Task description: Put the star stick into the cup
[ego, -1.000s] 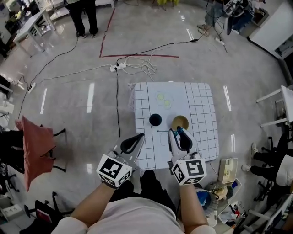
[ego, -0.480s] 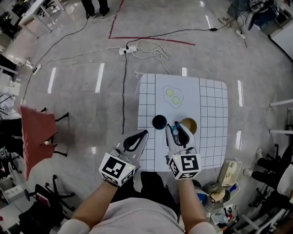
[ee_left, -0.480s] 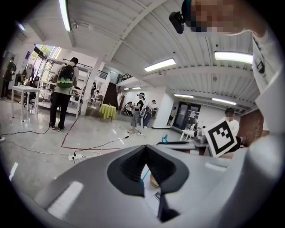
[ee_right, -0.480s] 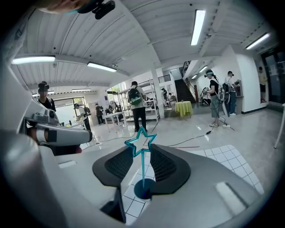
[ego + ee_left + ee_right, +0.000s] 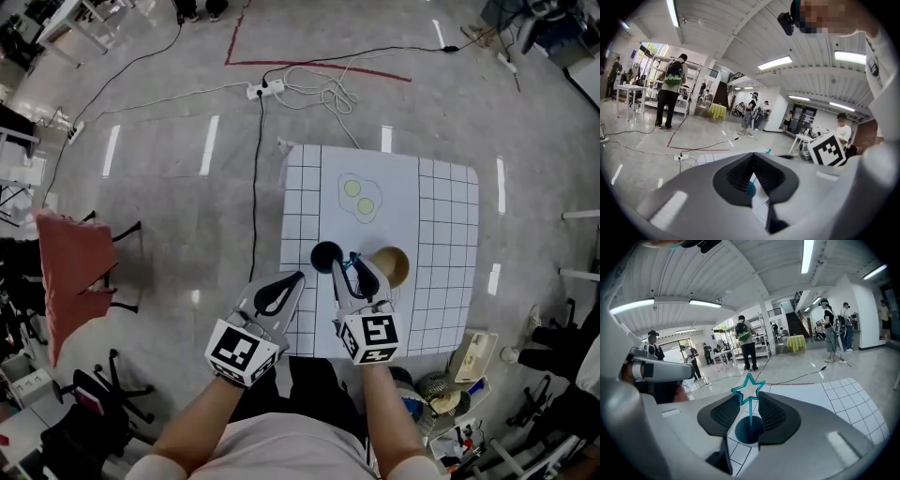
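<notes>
**Head view:** the right tongs [image 5: 354,268] are hiding nearly all of the star stick [image 5: 750,412], with only a teal scrap showing at their tips. They are also overlapping the near-left rim of a wooden bowl [image 5: 396,264].

**Right gripper view:** the stick is standing upright between the pads, a thin teal shaft carrying a hollow, outlined star. Its lower end is lying against the dark mouth of the cup [image 5: 325,255], and whether it is reaching inside cannot be told. The right tongs are standing fairly wide, pinching the star's lower points.

The left tongs [image 5: 751,157] are closed and holding nothing, hovering over the table's [image 5: 445,234] near-left edge. The cup is sitting just left of the bowl, near mid-table. The far half is lying open, bearing only a drawn outline [image 5: 359,198].
</notes>
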`<state>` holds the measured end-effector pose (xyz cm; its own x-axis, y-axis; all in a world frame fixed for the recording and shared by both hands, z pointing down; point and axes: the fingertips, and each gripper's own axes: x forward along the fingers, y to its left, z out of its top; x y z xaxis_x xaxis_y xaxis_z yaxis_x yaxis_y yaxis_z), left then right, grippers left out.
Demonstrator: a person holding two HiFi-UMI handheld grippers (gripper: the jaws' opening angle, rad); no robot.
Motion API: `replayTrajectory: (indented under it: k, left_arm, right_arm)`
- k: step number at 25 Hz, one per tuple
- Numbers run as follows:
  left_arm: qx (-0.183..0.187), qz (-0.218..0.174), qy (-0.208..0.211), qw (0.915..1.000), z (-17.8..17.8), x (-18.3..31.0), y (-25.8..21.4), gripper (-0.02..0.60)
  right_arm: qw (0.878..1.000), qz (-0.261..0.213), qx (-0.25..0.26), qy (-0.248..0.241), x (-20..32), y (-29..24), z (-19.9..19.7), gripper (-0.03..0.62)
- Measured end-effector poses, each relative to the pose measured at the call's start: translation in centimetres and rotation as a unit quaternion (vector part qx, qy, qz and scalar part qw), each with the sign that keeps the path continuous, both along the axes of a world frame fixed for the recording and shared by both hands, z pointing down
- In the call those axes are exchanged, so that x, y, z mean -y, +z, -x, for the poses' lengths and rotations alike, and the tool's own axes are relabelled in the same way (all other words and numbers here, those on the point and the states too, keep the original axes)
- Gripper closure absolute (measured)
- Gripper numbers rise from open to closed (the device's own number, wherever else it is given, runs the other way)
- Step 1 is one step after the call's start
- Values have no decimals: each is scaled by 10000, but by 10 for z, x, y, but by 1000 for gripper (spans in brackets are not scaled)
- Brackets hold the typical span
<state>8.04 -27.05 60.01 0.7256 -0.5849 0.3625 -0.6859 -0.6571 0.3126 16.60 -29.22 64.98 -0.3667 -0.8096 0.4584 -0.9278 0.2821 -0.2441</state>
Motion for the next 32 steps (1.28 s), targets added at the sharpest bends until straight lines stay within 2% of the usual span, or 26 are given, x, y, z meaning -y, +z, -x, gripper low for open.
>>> replayTrajectory:
  k: [7, 14, 26, 32]
  left_arm:
    - [26, 91, -45, 9999, -1, 1, 9, 575]
    - [-8, 80, 24, 10000, -5, -2, 9, 575]
    - [-20, 165, 138, 9998, -10, -14, 18, 575]
    - [-23, 132, 284, 9995, -11, -23, 11, 575]
  right_arm:
    - [9992, 401, -37, -79, -2, 25, 0, 456]
    - [9932, 1111, -277, -200, -16, 55, -5, 441]
    - [9865, 1585, -411, 33, -41, 77, -19, 434]
    - [9902, 1333, -221, 352, -53, 53, -20, 436]
